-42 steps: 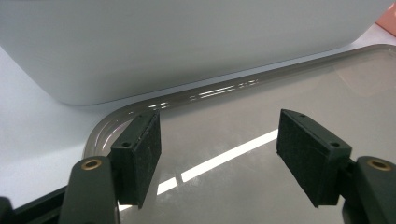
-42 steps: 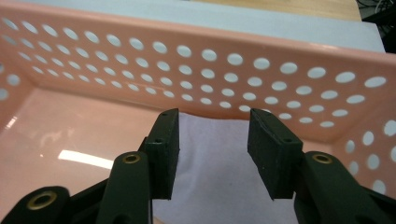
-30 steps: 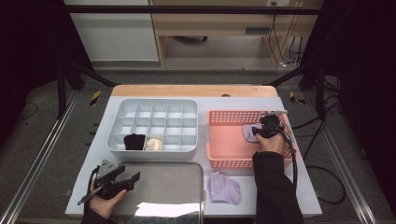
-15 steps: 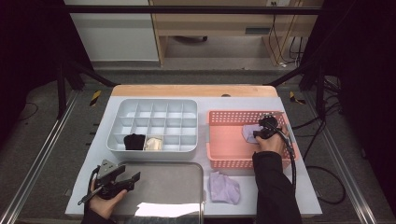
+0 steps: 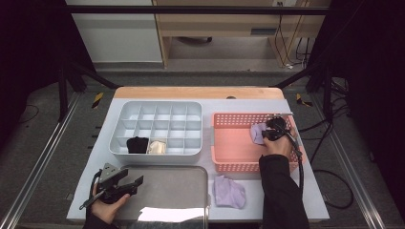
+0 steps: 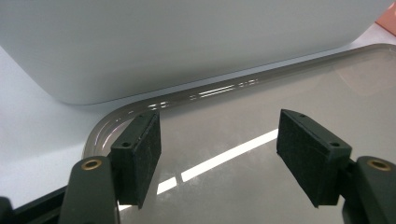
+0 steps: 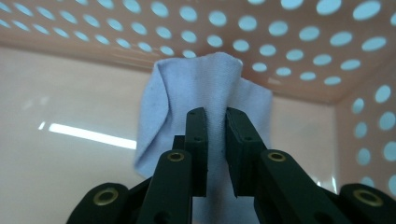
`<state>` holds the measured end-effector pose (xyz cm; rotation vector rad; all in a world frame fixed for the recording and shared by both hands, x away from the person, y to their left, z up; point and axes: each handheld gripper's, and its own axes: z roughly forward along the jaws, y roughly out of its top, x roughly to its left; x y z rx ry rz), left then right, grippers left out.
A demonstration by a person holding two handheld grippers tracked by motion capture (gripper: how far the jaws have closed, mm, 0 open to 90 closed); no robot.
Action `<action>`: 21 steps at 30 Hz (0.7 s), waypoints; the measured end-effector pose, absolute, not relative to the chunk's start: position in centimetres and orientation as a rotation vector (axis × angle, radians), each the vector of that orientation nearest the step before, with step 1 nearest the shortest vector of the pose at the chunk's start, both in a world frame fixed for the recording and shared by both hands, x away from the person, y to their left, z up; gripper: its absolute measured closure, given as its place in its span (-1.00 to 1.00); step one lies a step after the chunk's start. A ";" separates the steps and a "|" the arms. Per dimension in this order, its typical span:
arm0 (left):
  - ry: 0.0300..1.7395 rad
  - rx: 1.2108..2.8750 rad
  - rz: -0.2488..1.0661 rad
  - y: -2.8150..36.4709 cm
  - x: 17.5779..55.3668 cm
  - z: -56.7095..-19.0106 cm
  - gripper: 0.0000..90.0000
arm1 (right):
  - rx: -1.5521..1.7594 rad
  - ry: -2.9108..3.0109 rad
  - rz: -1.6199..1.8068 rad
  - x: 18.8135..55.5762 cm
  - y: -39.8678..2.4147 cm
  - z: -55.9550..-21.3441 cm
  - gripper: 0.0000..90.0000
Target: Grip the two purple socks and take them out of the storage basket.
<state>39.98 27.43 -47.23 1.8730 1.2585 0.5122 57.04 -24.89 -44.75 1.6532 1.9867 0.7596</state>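
My right gripper (image 7: 215, 116): jaws just closing, now pinching fold of pale lilac cloth (image 7: 205, 84) between pads. Cloth sits at far right corner inside pink perforated plastic basket (image 5: 229, 143), right side of white bench (image 5: 105, 143). My left gripper (image 6: 217, 149): jaws spread wide, nothing between, hovering over shiny grey metal tray (image 6: 243, 135) near its corner, just in front of white compartment box (image 5: 157, 126). Second lilac cloth (image 5: 229, 192) lies on bench beside tray.

Pink basket (image 5: 229, 143) walls hem the right gripper (image 5: 270, 133) — open above only.
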 end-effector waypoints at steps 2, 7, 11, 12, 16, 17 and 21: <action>1.262 1.868 0.509 27.5 40.0 -47.2 -0.33 | 1.624 1.993 0.800 56.9 -24.9 -44.3 0.78; 1.262 1.872 0.513 27.4 39.9 -47.2 -0.33 | 1.544 2.000 0.913 56.2 -24.3 -42.6 0.78; 1.259 1.871 0.513 27.4 39.9 -47.1 -0.33 | 1.478 2.007 0.990 55.3 -23.6 -41.0 0.79; 1.258 1.870 0.513 27.4 39.9 -47.1 -0.33 | 1.464 2.006 1.024 55.0 -23.4 -40.6 0.79; 1.254 1.872 0.517 27.3 39.8 -47.1 -0.33 | 1.395 2.004 1.063 53.7 -23.0 -38.9 0.79; 1.254 1.873 0.517 27.3 39.8 -47.1 -0.33 | 1.379 2.001 1.093 53.2 -23.0 -38.5 0.79; 1.253 1.874 0.517 27.3 39.8 -47.0 -0.33 | 1.320 1.992 1.160 51.1 -22.7 -37.0 0.79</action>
